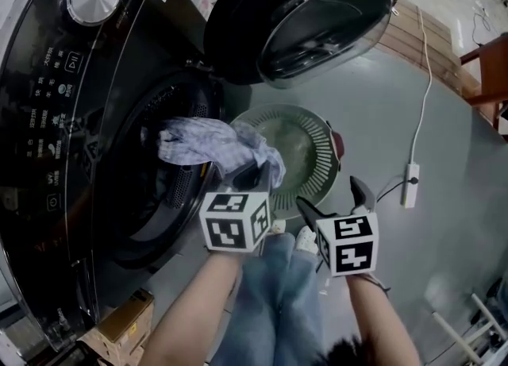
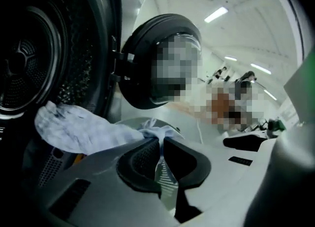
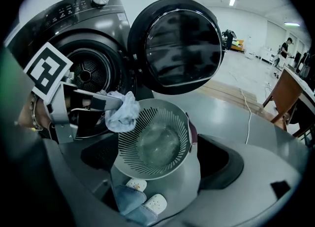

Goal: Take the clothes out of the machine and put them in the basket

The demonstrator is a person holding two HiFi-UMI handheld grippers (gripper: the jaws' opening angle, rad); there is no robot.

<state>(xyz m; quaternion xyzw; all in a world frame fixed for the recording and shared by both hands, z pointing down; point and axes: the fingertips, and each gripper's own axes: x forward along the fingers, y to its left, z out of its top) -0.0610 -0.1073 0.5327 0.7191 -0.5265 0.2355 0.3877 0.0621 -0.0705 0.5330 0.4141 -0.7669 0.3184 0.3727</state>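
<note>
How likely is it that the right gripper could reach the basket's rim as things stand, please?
Probably yes. The right gripper, open and empty, hovers beside the slotted basket with nothing between them. The pale garment, clamped in the left gripper, hangs at the basket's opposite rim, off that path.

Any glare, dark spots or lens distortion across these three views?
Head view: dim overall, soft sheen on the door glass, control panel nearly black. Left gripper view: ceiling lights blow out the background, drum underexposed, cloth readable. Right gripper view: strong fisheye bending, black corners, basket evenly lit.
</note>
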